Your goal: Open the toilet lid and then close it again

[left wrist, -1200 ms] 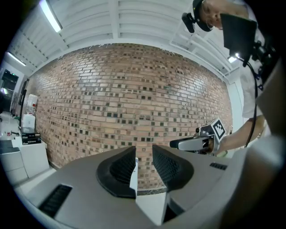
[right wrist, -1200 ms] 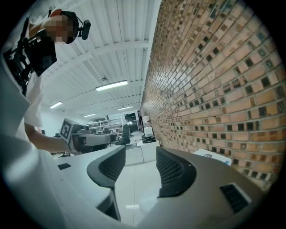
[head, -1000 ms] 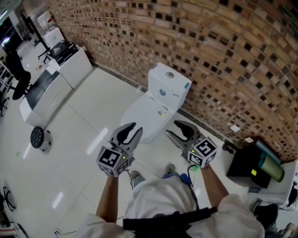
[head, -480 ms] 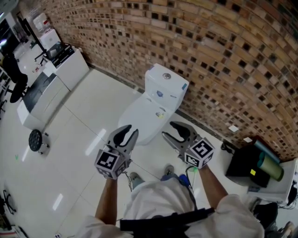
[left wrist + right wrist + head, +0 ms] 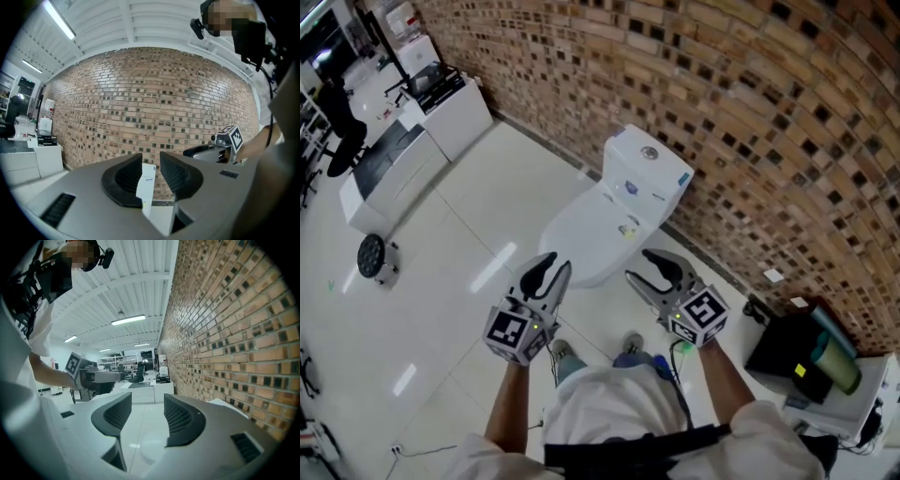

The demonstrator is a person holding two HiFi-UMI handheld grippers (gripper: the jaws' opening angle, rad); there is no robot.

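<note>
Head view: toilet lid (image 5: 592, 228) shut, lying ahead of both grippers. Long axis runs from tank (image 5: 643, 171) at brick wall (image 5: 750, 112) back toward grippers, front rim pointing lower left. Left gripper (image 5: 555, 262) nearer front rim (likely the lifting edge). Right gripper (image 5: 639, 264) beside lid's flank.
Left gripper view: jaws apart, empty, tank framed between.
Right gripper view: jaws apart, empty, floor (image 5: 136, 418) beyond.
</note>
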